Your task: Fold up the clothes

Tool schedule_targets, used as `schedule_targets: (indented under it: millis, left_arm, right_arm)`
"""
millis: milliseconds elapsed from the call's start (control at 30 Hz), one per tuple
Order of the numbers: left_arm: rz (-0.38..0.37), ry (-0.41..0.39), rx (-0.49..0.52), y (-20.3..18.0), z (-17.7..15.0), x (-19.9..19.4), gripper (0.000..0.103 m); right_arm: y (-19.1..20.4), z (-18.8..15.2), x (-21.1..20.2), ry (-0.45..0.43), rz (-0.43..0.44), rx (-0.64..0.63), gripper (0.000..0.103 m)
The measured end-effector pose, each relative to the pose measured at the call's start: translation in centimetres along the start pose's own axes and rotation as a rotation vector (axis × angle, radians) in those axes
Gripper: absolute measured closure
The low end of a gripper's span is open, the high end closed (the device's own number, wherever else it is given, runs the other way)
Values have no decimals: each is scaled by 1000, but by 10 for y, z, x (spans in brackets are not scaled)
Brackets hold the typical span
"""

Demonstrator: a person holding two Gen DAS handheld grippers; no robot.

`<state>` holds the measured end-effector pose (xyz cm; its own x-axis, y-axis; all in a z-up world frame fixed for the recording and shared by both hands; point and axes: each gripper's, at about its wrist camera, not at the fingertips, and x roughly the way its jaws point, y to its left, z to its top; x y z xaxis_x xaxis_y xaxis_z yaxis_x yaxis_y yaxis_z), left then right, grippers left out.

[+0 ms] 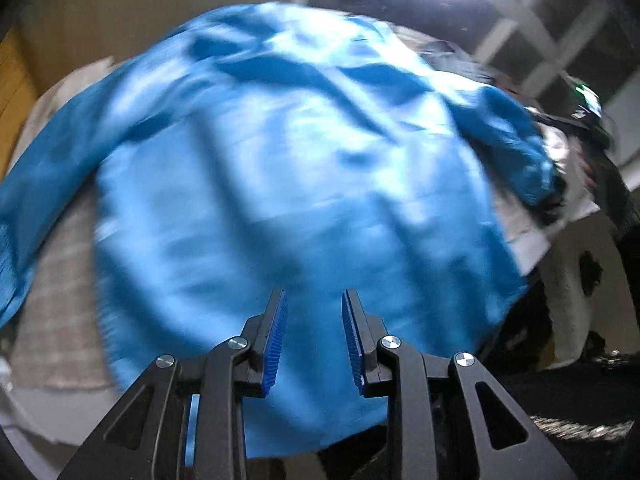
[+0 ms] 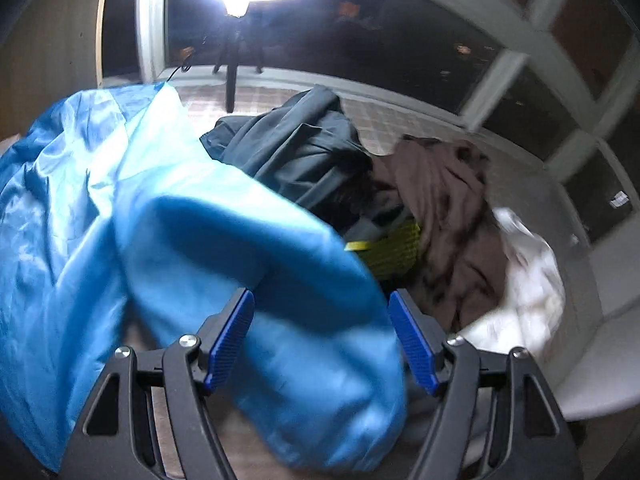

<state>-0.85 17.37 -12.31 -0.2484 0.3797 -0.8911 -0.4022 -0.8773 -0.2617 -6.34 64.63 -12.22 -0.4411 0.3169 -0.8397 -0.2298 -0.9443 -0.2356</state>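
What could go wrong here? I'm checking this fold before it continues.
The blue garment lies wrinkled, so a fold may set creases. A blue sleeve sits between the open right tongs, which might pinch too much fabric. The clothes pile lies close and could get dragged in.

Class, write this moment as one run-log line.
blue garment: spread, unfolded | left gripper: open above hem | right gripper: open around blue sleeve | clothes pile: beside

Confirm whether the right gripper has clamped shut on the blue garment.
No. The right gripper stands wide open, its blue pads well apart, with a fold of the blue garment lying loose between them.
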Motion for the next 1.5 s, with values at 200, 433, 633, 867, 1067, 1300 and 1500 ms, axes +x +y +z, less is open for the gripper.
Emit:
schedule_targets:
  millis: [200,433,633,867,1067,1300,1500]
  left_arm:
    - [-15,61,103,-110,24,67,70]
    - [45,162,243,-215,42,157,66]
    - [35,245,315,-263,49,209,103]
    - [-212,205,238,-270,62,155,103]
    - [-34,227,268,-295,57,163,99]
    - [104,281,145,-276,23,184,78]
    - [137,285,163,-276,12,202,74]
  right_arm:
    - [-18,8,60,97,136,-130,34]
    - [-17,5,62,61,301,-227,84]
    - [-20,7,57,-3,415,-298,102]
    - [-115,75,4,-277,277,-135,102]
    - [-179,125,43,-267,47,76,101]
    - [-178,118,49,-224,112,126,70]
    - [-110,88,35,-221,263,48,54]
